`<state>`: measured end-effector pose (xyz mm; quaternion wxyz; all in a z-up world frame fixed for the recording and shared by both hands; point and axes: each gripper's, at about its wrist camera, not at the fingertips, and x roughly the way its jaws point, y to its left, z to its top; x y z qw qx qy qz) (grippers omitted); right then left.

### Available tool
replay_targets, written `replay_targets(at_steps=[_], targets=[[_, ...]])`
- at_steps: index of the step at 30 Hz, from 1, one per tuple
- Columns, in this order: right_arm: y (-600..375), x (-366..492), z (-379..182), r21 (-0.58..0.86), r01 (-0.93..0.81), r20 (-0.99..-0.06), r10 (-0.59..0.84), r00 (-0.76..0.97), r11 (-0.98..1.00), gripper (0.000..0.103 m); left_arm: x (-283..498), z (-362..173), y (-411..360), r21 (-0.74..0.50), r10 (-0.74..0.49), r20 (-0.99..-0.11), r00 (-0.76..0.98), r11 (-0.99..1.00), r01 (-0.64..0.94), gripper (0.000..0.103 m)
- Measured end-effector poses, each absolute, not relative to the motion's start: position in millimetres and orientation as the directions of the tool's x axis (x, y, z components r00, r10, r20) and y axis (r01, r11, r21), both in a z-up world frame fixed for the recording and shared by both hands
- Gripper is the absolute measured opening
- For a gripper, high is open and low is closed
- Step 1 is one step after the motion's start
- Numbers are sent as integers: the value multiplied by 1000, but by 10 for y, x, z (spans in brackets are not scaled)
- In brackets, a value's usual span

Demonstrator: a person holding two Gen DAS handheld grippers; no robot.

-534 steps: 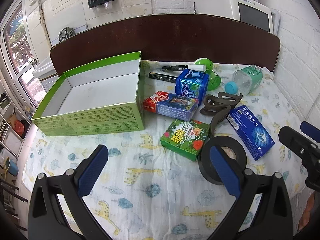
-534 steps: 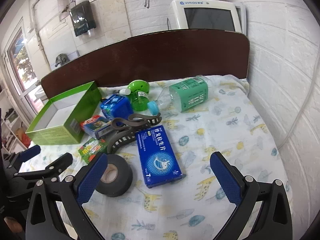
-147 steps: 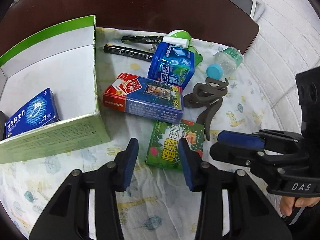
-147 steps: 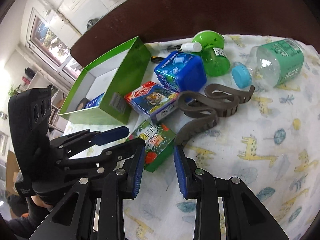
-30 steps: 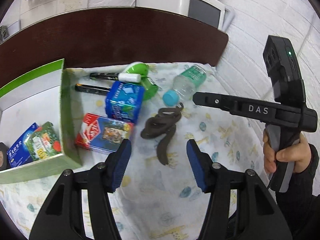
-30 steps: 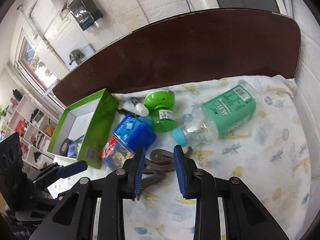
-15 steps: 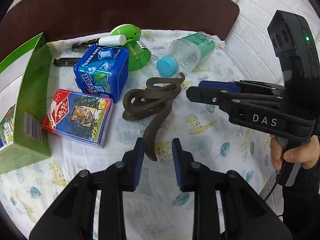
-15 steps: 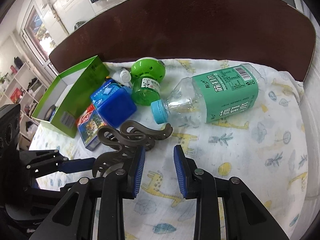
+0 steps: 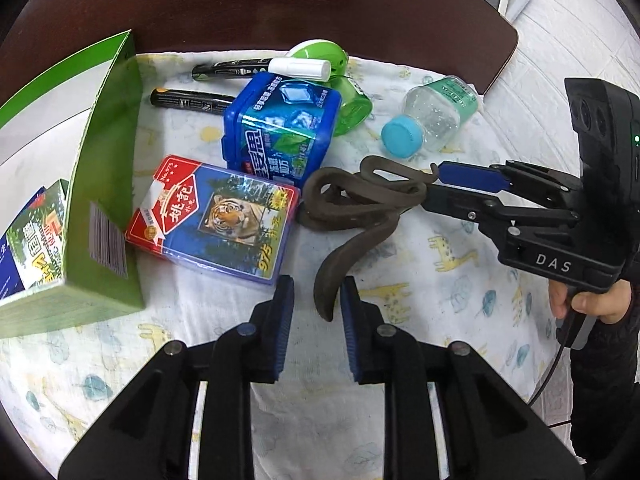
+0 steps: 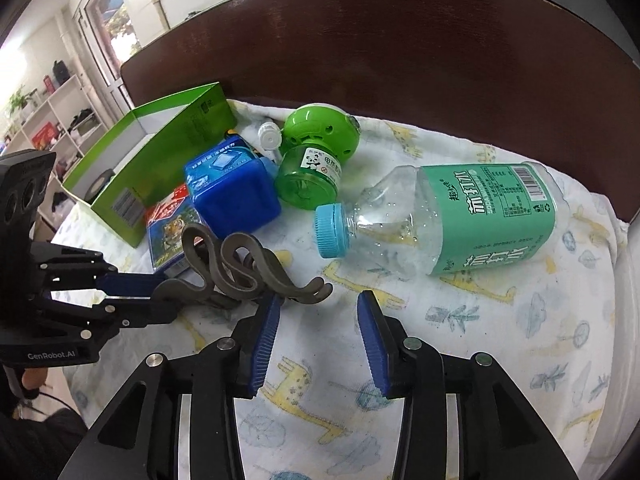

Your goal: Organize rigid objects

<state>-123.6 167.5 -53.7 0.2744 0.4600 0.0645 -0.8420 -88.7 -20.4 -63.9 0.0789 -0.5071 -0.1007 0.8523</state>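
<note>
A brown wavy plastic hook (image 9: 360, 200) (image 10: 240, 268) lies on the patterned sheet, right of a playing-card box (image 9: 216, 216). My left gripper (image 9: 317, 284) (image 10: 168, 292) is shut on the hook's long tail, which runs between its blue pads. My right gripper (image 10: 319, 300) (image 9: 434, 184) is at the hook's curled far end. Its jaws are opening and its pads press on nothing. An open green box (image 9: 104, 160) (image 10: 176, 136) at the left holds a green packet (image 9: 36, 236) and other small boxes.
Behind the hook are a blue tin (image 9: 280, 128), a green repellent bottle (image 10: 316, 152), two black markers (image 9: 188, 100) and a lying water bottle (image 10: 460, 216). A dark headboard (image 9: 320, 12) closes the far side. A hand (image 9: 592, 304) grips the right tool.
The left jaws went from wide to narrow around the hook's tail as the gripper dropped toward it. The right gripper sank closer to the hook's curled end and its jaws have widened.
</note>
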Motion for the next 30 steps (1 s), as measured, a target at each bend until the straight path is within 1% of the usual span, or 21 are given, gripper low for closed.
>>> replay_targets(at_steps=[4, 8, 12, 22, 27, 30], targets=[[1679, -1205, -502, 149, 549, -781, -439, -444, -822, 43, -911, -653, -172, -254, 243, -848, -472, -966, -40, 20], [1649, -1175, -459, 141, 618, -764, -483, -429, -773, 43, -913, -657, -230, -267, 253, -847, -468, -963, -38, 20], [1585, -1161, -442, 92, 669, -771, -478, -421, -737, 43, -913, -651, -250, -275, 267, -848, -458, -960, -51, 20], [1536, -1196, -414, 60, 733, -783, -487, -387, -678, 43, -961, -668, -205, -254, 268, -856, -441, -963, -93, 20], [1499, -1145, -381, 56, 759, -789, -495, -365, -649, 47, -968, -671, -219, -264, 280, -855, -437, -960, -98, 20], [1469, -1079, -370, 54, 767, -786, -501, -362, -639, 47, -934, -658, -261, -275, 288, -851, -439, -957, -95, 20]])
